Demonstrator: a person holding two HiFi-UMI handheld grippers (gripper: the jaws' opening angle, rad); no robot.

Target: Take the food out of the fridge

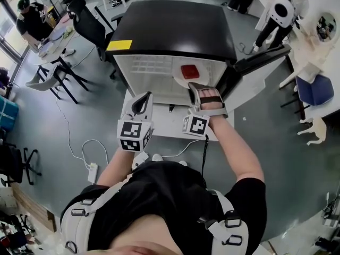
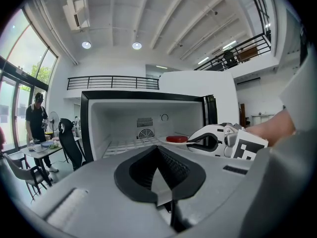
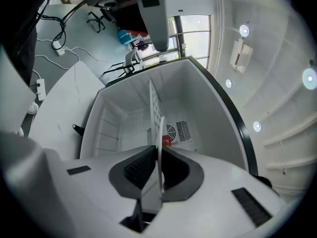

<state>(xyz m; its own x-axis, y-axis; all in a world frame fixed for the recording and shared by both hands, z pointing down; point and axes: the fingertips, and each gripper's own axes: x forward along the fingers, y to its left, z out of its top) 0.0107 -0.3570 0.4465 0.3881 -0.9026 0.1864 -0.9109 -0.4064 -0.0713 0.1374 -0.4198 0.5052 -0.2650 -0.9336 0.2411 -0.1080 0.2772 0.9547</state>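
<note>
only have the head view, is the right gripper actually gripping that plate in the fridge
Observer: Yes, the right gripper has its fingers pressed on the white plate, seen edge-on in its own view.
Operator: left one holding anything
Observer: No, the left gripper has its fingers together, nothing between them.
Operator: plate level?
Observer: From the left gripper view it looks level, with the red food flat on top.

The fridge at frame centre stands open toward the person. The left half of its wire shelf is bare, leaving passage there. The plate and the right tool clamped on its rim fill the right half. The open door walls the right side. The left tool, jaws together, sits before the opening's left.
</note>
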